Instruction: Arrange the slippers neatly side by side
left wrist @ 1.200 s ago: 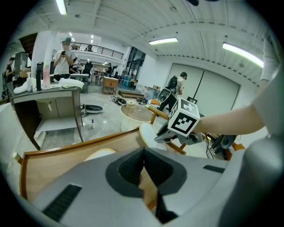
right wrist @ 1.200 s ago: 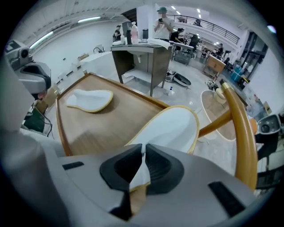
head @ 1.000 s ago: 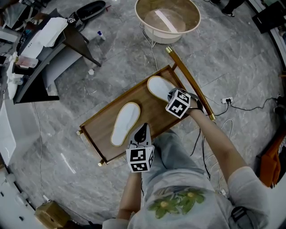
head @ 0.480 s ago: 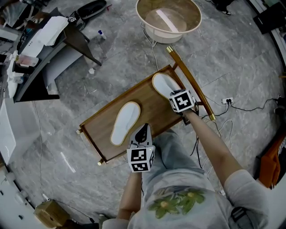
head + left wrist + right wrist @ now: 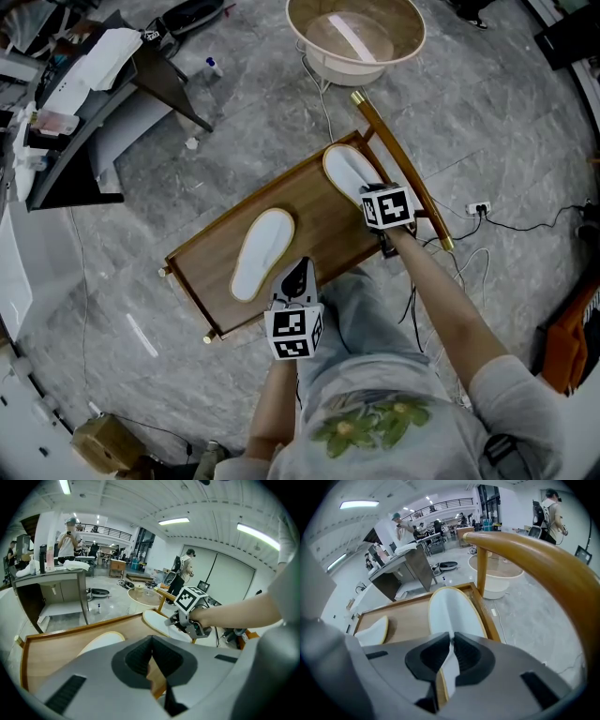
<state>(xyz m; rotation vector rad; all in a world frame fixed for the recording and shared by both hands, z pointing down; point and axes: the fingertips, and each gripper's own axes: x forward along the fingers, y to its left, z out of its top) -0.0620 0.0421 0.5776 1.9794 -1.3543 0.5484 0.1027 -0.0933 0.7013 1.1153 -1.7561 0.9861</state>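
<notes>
Right gripper view shows the right gripper (image 5: pixel 452 639), jaws just easing apart, pinching a flat, oval, white, tan-rimmed slipper (image 5: pixel 452 611) on a wood tray (image 5: pixel 408 618); left gripper (image 5: pixel 151 641) closed.

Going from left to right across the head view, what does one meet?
Dark grey desk → white flat fabric slipper → second white slipper → white power strip.

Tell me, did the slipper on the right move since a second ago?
Yes. The right-hand slipper has slid across the wooden tray toward its far corner, closer to the handle rail.
</notes>
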